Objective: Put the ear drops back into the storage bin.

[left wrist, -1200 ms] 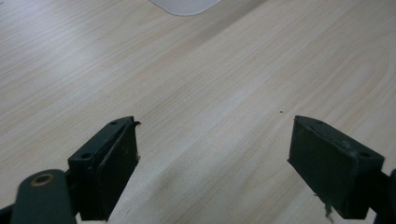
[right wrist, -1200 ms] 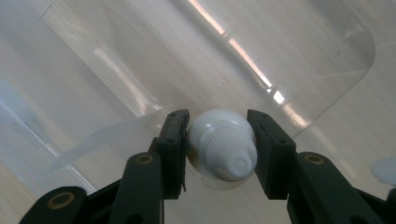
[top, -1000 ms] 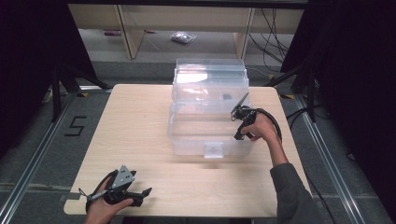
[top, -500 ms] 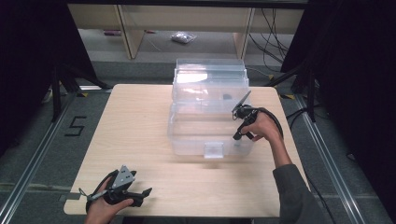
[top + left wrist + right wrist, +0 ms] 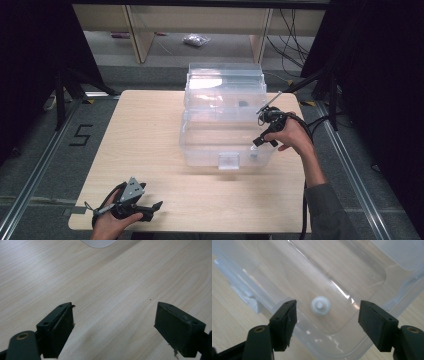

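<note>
Right gripper point(image 5: 327, 315), jaws just opened, releases small white cap point(image 5: 321, 305) into clear bin point(image 5: 200, 145) at counter's right edge; drop done

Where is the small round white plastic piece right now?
The small round white plastic piece lies on the clear plastic bin's floor near its right front corner, below the open right gripper.

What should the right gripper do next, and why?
Probably lift clear of the clear box. The right gripper has just been opening, its jaws are apart with nothing between them, and the small white cap lies on the box floor below, seemingly dropped off.
</note>
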A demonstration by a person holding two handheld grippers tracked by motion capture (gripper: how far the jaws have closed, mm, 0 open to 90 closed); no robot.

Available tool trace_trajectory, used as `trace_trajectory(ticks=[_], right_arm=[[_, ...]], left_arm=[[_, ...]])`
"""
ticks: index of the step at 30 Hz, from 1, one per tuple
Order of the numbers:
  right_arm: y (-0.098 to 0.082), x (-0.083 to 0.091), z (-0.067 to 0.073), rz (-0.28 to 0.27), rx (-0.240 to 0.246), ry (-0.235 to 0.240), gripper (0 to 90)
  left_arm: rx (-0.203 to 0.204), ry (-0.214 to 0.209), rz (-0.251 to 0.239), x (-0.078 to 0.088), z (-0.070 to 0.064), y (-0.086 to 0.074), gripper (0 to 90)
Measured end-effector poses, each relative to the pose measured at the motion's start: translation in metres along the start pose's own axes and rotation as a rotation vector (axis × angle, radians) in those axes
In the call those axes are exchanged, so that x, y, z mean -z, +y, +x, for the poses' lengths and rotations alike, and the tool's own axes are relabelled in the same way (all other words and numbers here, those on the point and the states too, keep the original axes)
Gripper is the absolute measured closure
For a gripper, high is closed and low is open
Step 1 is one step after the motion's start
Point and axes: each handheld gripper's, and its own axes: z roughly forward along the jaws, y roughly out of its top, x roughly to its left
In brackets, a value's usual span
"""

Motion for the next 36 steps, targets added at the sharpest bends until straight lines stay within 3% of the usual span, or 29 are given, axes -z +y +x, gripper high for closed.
trace_trajectory(ticks=[8, 10, 11, 17, 19, 20, 23, 24, 28, 32, 36], right_arm=[[-0.005, 0.005, 0.005, -0.013, 0.004, -0.010, 26.0], [-0.007, 0.007, 0.006, -0.018, 0.000, -0.019, 25.2], [-0.007, 0.007, 0.007, -0.019, 0.004, -0.023, 25.1], [-0.013, 0.015, 0.013, -0.041, 0.008, -0.031, 24.4], [-0.016, 0.017, 0.015, -0.056, 0.008, -0.028, 24.4], [-0.018, 0.017, 0.018, -0.058, 0.005, -0.023, 24.4], [-0.022, 0.018, 0.020, -0.070, 0.026, -0.018, 24.2], [-0.023, 0.019, 0.022, -0.070, 0.007, -0.017, 24.1], [-0.027, 0.020, 0.025, -0.083, 0.025, -0.016, 23.7], [-0.032, 0.021, 0.029, -0.096, 0.016, -0.009, 23.7], [-0.037, 0.022, 0.031, -0.106, 0.010, -0.017, 22.7]], left_arm=[[0.009, 0.002, -0.008, 0.000, -0.001, 0.000, 15.1], [-0.007, 0.005, 0.014, 0.001, 0.000, 0.000, 15.1], [0.009, 0.000, -0.008, 0.000, -0.001, 0.000, 15.1], [0.009, 0.001, -0.008, 0.000, 0.000, 0.000, 15.1], [0.010, 0.002, -0.010, -0.001, -0.001, 0.000, 15.1], [-0.003, 0.005, 0.012, 0.001, 0.000, 0.000, 15.1], [0.009, 0.002, -0.008, -0.001, 0.000, 0.000, 15.1], [0.009, 0.002, -0.007, 0.000, 0.000, 0.000, 15.1], [-0.004, 0.013, 0.004, 0.000, 0.001, 0.000, 15.1], [0.011, -0.001, -0.008, -0.001, -0.001, 0.000, 15.1], [-0.002, 0.012, 0.003, 0.000, 0.001, 0.000, 15.0]])
